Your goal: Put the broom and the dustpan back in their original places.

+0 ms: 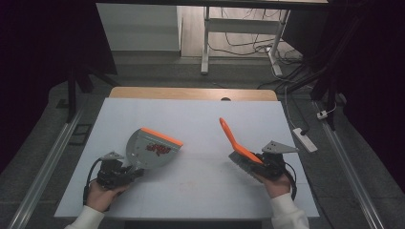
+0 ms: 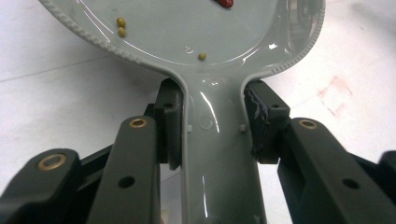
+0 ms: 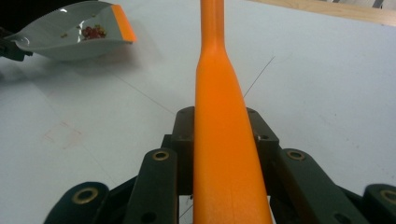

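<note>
Forearms in white sleeves at the near edge of the tabletop (image 1: 200,124), each with a hand-held gripper. Left hand-held gripper (image 1: 125,172) clamped on the grey handle of a dustpan (image 1: 152,149), jaws pressed against both sides of the handle in the left gripper view; pan raised off the white surface, orange lip (image 1: 162,136) pointed away. Right hand-held gripper (image 1: 261,162) pinched on the orange brush (image 1: 235,139), bristles (image 1: 240,162) near the jaws, handle angled up and toward the far edge. Inside the pan: a few small yellow-green beads (image 2: 121,27) and a cluster of red bits (image 3: 93,32), seen in both gripper views. Judged step: sweepings already gathered, brush and pan held well apart. Next move, as judged: pan kept level during carrying or emptying, since a tilt toward the lip could spill the loose bits.
</note>
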Available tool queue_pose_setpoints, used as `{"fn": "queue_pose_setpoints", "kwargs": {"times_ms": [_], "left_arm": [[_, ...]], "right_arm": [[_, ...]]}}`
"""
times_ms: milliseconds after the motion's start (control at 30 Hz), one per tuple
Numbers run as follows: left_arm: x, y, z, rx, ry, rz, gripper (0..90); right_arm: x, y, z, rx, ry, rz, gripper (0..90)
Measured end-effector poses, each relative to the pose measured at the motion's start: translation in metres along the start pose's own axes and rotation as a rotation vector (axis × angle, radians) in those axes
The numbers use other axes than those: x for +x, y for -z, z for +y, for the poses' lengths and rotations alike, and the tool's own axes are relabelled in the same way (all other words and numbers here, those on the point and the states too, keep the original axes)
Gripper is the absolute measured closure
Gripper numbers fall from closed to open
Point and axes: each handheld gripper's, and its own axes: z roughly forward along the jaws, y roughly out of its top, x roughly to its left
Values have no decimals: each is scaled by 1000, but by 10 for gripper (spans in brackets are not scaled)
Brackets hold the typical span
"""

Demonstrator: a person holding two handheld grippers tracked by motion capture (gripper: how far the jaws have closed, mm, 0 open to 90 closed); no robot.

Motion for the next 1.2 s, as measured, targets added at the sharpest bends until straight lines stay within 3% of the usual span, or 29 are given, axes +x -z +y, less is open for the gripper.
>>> {"fn": "queue_pose_setpoints", "kwargs": {"times_ms": [567,1200], "left_arm": [[5,0,-4,-46,106,84,608],[1,-14,-1,-58,199,158,608]], "right_arm": [[-2,10,-7,12,-28,8,702],[0,13,-16,43,-71,26,702]]}}
